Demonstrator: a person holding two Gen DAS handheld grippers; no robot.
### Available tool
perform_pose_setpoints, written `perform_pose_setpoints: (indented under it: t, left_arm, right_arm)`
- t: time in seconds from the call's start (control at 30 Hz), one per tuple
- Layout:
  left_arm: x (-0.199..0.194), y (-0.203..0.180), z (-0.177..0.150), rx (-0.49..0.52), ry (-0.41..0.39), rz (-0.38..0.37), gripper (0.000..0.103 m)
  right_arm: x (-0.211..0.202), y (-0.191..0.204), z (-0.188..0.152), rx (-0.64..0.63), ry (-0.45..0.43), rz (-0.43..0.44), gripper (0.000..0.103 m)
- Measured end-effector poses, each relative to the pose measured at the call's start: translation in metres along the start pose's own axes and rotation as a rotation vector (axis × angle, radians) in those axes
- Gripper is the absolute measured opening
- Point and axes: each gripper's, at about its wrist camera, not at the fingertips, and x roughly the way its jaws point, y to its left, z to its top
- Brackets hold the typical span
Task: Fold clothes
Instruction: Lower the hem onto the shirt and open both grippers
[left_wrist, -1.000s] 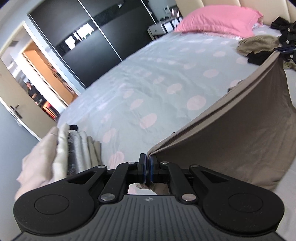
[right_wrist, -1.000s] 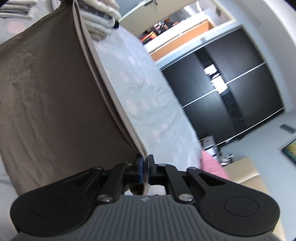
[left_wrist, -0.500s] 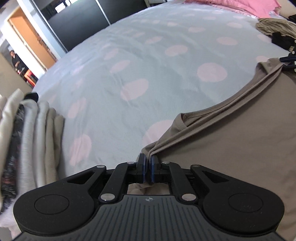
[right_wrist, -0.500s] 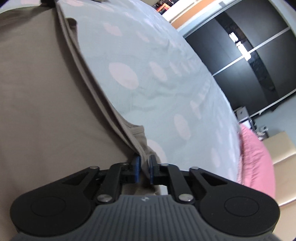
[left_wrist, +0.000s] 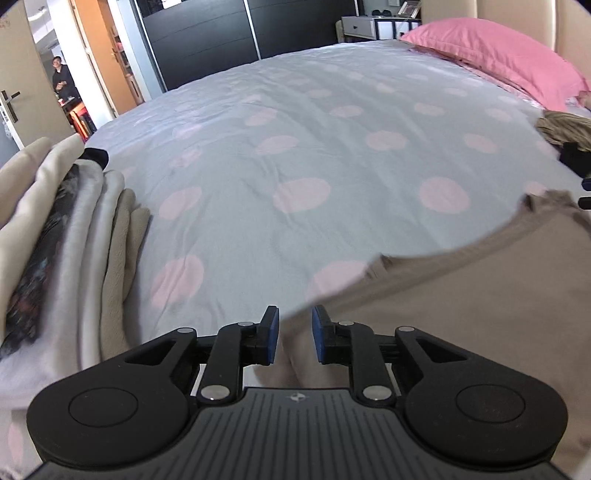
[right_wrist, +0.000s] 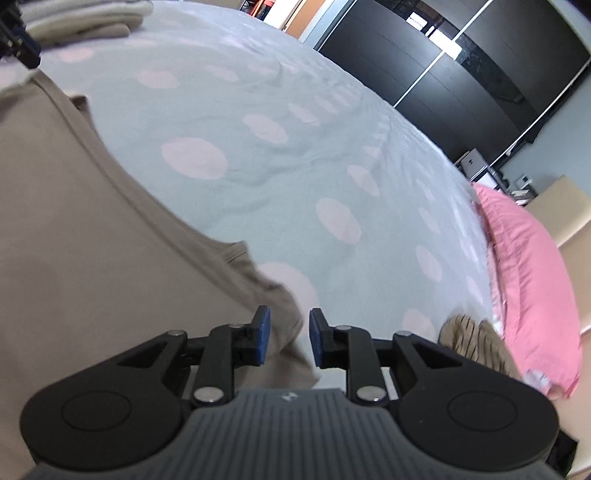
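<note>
A taupe-brown garment (left_wrist: 461, 314) lies flat on the polka-dot bedspread (left_wrist: 314, 147). My left gripper (left_wrist: 294, 334) hovers over the garment's near left corner. Its jaws are opening, and the cloth sits loose below the gap without touching the blue pads (left_wrist: 271, 332). In the right wrist view the same garment (right_wrist: 92, 258) fills the left side. My right gripper (right_wrist: 290, 336) is over its other corner. Its jaws are also opening, with the fabric edge slack between them and free of the pads (right_wrist: 263, 334).
A stack of folded clothes (left_wrist: 66, 258) stands at the left beside the garment. A pink pillow (left_wrist: 498, 62) and a crumpled brown-striped garment (right_wrist: 476, 343) lie toward the headboard. A person (left_wrist: 61, 79) stands in the open doorway. Dark wardrobe doors (right_wrist: 461, 62) line the far wall.
Both grippers came down with the garment held stretched between them, laid it on the bed, and parted their jaws off its corners.
</note>
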Motion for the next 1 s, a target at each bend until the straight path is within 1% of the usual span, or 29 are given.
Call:
perform_pose_setpoints:
  t: [0.1,0.2,0.27,0.3,0.33,0.37,0.53,0.6,0.77,0.8,0.83,0.87,0.93,1.0]
  left_arm:
    - [-0.026,-0.007,-0.015,0.012,0.015,-0.023,0.018]
    - [-0.054,-0.017,-0.036,0.027,0.032,-0.040,0.018]
    - [-0.071,-0.024,-0.054,0.035,0.040,-0.050,0.022]
    - [-0.078,-0.028,-0.062,0.042,0.045,-0.054,0.025]
    - [-0.084,-0.032,-0.070,0.051,0.052,-0.057,0.028]
    - [-0.089,-0.037,-0.078,0.063,0.064,-0.060,0.028]
    - [-0.104,-0.061,-0.112,0.115,0.103,-0.058,0.029]
    - [-0.106,-0.071,-0.125,0.136,0.116,-0.053,0.030]
    - [-0.099,-0.102,-0.146,0.254,0.125,-0.004,0.032]
    - [-0.097,-0.108,-0.149,0.280,0.123,0.003,0.034]
    - [-0.095,-0.114,-0.152,0.308,0.117,0.008,0.039]
    - [-0.093,-0.120,-0.154,0.337,0.108,0.017,0.041]
    - [-0.087,-0.130,-0.156,0.389,0.097,0.038,0.041]
    - [-0.079,-0.135,-0.158,0.420,0.096,0.065,0.041]
  right_arm:
    - [-0.028,0.004,-0.013,0.038,0.001,0.055,0.026]
    - [-0.058,0.014,-0.030,0.045,0.006,0.095,0.026]
    - [-0.077,0.023,-0.040,0.033,0.010,0.105,0.026]
    - [-0.087,0.027,-0.046,0.031,0.007,0.110,0.030]
    - [-0.095,0.031,-0.053,0.027,0.009,0.114,0.032]
    - [-0.103,0.036,-0.059,0.022,0.012,0.118,0.034]
    - [-0.137,0.059,-0.093,0.000,0.031,0.151,0.034]
    - [-0.145,0.071,-0.106,-0.042,0.034,0.151,0.034]
    - [-0.148,0.102,-0.129,-0.195,0.018,0.111,0.034]
    - [-0.147,0.107,-0.132,-0.237,0.011,0.094,0.034]
    - [-0.145,0.113,-0.134,-0.280,0.005,0.075,0.034]
    - [-0.144,0.117,-0.137,-0.322,-0.001,0.055,0.034]
    - [-0.139,0.125,-0.138,-0.388,-0.006,0.032,0.034]
    - [-0.134,0.132,-0.140,-0.454,-0.011,0.010,0.034]
